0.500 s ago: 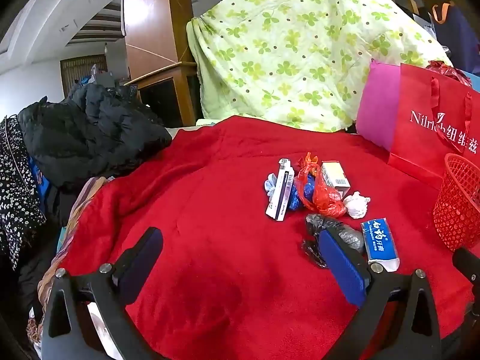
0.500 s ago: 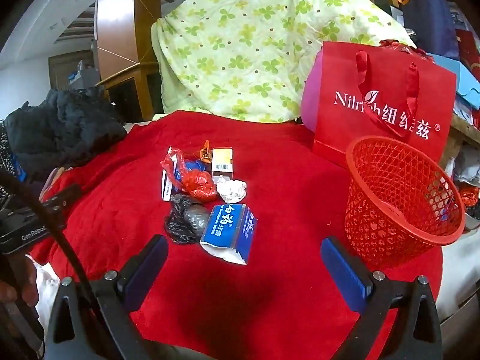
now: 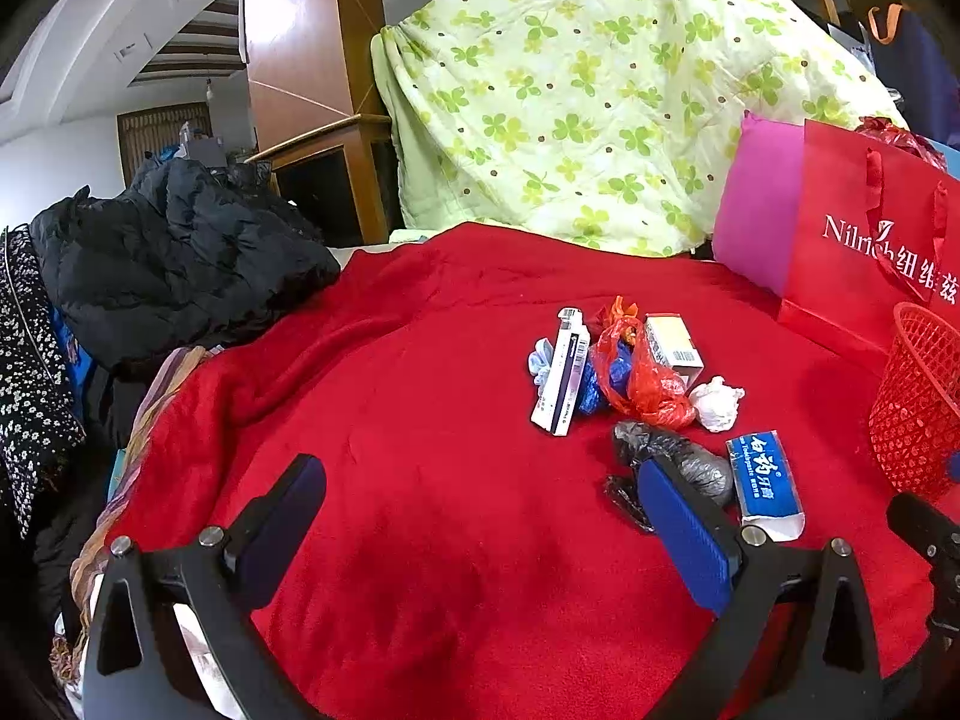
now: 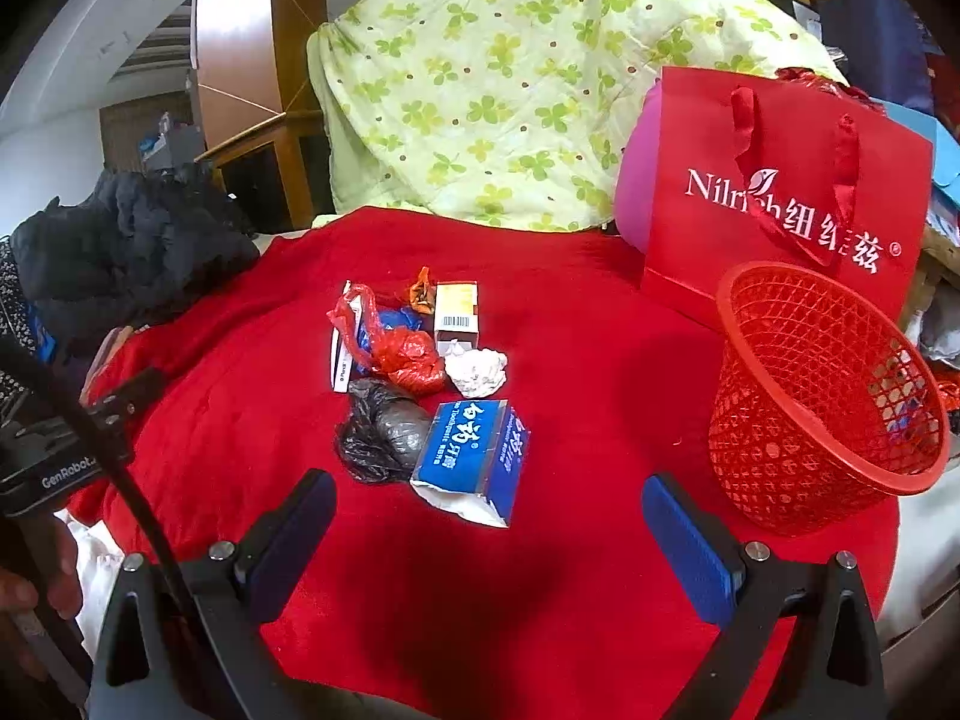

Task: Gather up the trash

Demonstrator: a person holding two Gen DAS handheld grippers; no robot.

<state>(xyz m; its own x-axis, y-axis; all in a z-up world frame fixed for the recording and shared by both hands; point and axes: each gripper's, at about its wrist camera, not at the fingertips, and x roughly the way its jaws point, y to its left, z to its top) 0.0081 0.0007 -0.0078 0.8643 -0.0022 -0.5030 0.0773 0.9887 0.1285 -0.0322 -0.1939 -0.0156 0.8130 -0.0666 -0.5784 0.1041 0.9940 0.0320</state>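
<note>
A red blanket (image 4: pixel 588 360) bears scattered trash (image 4: pixel 420 384) and a mesh basket (image 4: pixel 822 396).

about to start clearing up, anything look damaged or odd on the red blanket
The blue toothpaste box is torn open at its near end, white lining spilling out. The red mesh basket sits tilted toward the camera rather than upright.

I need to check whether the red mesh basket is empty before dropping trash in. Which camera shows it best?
The right wrist view: the red mesh basket appears whole, tilted with its mouth open toward the camera. The left wrist view catches only a slice of the basket's wall at the right edge, its inside hidden.
</note>
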